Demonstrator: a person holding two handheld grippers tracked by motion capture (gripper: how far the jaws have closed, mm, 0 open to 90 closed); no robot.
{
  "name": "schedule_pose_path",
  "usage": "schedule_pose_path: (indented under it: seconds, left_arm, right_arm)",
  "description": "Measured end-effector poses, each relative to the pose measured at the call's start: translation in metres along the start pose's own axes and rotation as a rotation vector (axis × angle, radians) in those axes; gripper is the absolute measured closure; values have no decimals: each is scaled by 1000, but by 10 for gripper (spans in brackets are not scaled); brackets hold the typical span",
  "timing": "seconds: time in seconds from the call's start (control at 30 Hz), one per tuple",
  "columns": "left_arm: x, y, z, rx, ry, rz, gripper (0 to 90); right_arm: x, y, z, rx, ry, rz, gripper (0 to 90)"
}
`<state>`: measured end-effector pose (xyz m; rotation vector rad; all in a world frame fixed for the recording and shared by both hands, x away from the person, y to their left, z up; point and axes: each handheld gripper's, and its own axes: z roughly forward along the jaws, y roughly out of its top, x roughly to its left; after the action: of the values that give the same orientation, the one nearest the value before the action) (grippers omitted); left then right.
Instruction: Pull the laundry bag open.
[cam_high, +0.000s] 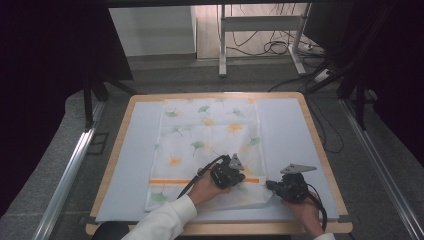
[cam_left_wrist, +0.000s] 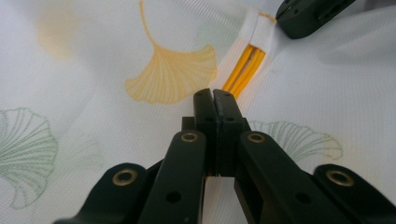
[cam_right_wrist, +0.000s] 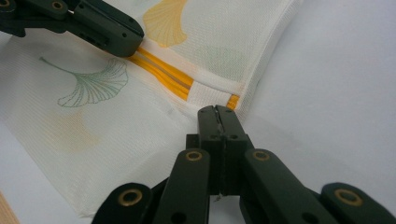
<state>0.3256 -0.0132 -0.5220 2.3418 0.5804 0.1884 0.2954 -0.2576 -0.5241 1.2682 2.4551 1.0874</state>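
The ginkgo-print cloth (cam_high: 207, 145) is lying flat on the grey mat (cam_high: 285, 135); the left gripper (cam_left_wrist: 213, 93) and right gripper (cam_right_wrist: 217, 110) are resting closed beside its orange stripe (cam_right_wrist: 163, 74), the 2 gripping nothing; before folding, both should be opening and pinching the near edge evenly.

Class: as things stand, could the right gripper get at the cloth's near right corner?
Probably yes: the right gripper is shut right beside the cloth edge, with nothing between.
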Motion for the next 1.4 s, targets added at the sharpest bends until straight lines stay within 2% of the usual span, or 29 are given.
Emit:
schedule_pose_path:
  seconds: [0.2, 0.4, 0.93, 1.07, 1.4]
  left_arm:
    - [1, -5, -5, 2, -2, -3, 900]
    - [0, -7, -7, 9, 14, 18, 900]
    - [2, -16, -16, 16, 21, 26, 899]
    - [4, -19, -18, 7, 13, 5, 900]
    - [3, -20, -20, 8, 15, 8, 900]
  right_arm:
    - [0, 0, 0, 1, 1, 1, 900]
    - [0, 0, 0, 3, 2, 2, 900]
    - [0, 0, 0, 5, 3, 1, 900]
    - [0, 0, 0, 5, 4, 3, 900]
    - [0, 1, 0, 5, 3, 5, 899]
